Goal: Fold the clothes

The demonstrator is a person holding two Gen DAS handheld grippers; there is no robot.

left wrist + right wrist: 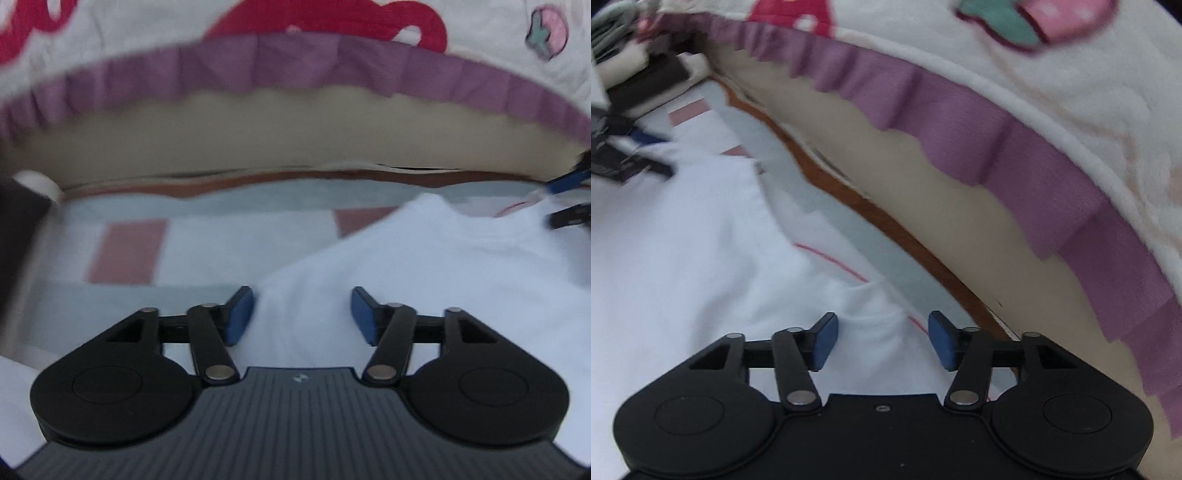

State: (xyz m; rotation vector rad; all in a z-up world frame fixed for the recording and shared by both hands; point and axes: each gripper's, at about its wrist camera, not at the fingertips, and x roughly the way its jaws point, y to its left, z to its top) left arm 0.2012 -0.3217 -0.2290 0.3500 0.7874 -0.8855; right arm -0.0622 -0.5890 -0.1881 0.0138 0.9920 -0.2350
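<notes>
A white garment (424, 258) lies spread on the bed, with a thin pink line (831, 262) running across it near its far edge. My left gripper (302, 299) hovers low over the garment's left edge, open, with white cloth showing under the gap but not pressed by the blue pads (240, 317). My right gripper (882, 321) is open as well, over a raised fold of the white garment (683, 240) near its far edge. Each gripper shows in the other's view: the right gripper (569, 199) at the far right, the left gripper (639, 155) at the far left.
The bed sheet (207, 243) is pale with pink rectangles. Beyond it runs a brown edge (886, 236), then a cream quilt with a purple ruffle (280, 62) and red prints. A pile of folded clothes (646, 81) sits at the far left of the right wrist view.
</notes>
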